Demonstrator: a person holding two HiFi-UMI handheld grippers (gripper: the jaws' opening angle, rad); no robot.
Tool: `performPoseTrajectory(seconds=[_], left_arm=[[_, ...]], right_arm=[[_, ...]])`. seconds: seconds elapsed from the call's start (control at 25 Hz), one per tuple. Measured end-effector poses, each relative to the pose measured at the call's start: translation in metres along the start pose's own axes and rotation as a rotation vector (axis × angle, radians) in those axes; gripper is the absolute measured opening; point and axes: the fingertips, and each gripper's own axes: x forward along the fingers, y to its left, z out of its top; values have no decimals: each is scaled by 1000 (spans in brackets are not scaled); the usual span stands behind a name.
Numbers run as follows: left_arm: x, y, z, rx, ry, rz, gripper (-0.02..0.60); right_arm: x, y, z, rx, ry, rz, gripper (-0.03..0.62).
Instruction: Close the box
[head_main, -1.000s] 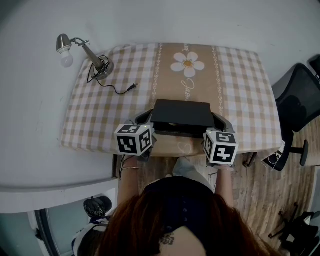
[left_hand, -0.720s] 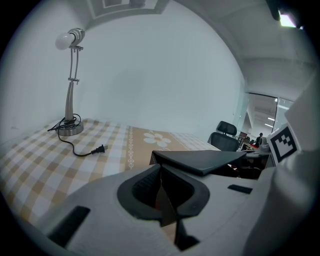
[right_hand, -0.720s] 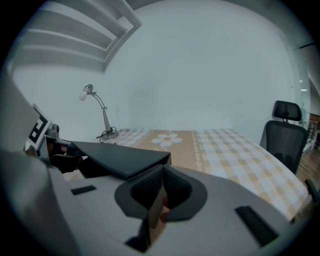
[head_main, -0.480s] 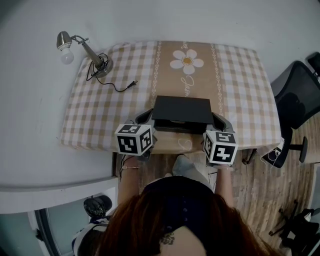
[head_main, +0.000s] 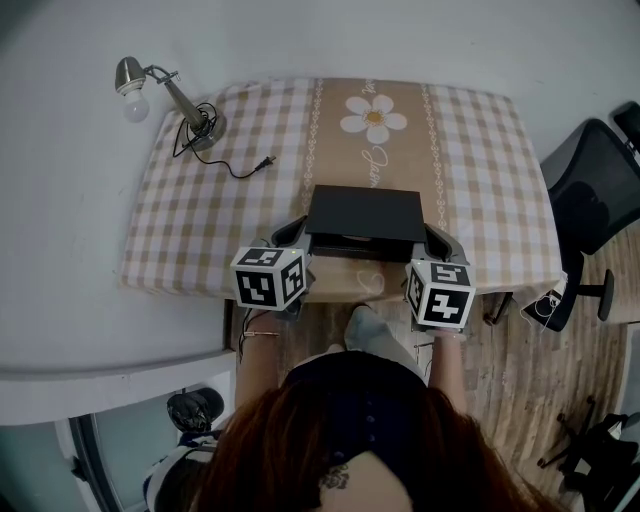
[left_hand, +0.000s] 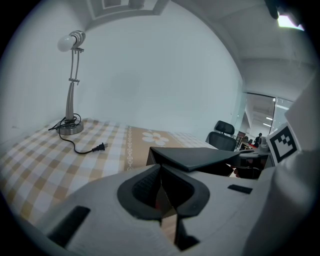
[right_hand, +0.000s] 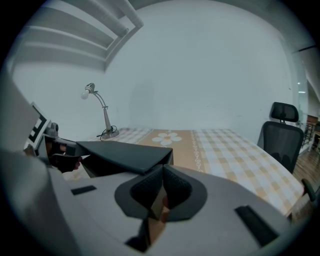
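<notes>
Left tool (left_hand: 161, 180), right tool (right_hand: 162, 185): each clamped shut on near corner of black lid (head_main: 365, 212), ajar. Risk: uneven lowering skews lid over box (head_main: 360, 255); thin grip slips.

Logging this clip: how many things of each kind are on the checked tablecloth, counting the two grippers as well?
Black box: 1
Desk lamp: 1
Grippers: 2 (left gripper, right gripper)
Total: 4
</notes>
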Motion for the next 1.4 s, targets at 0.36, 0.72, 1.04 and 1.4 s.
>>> performPoseTrajectory(seconds=[0.36,0.72,1.04,1.4], left_arm=[[-5,-3,-4,0,-2,-1,23],[-10,-5,-7,0,-4,-6,23],[-16,-8,-11,0,-3,-9,23],[-22,-10,-15,0,-2,-10,23]], right_arm=[[-6,3,-4,-8,5,-3,18],[-12,5,-8,-14,9,-7,18],[-18,8,-11,-18,12,-7,18],[-23,10,-15,-26,17,-8,18]])
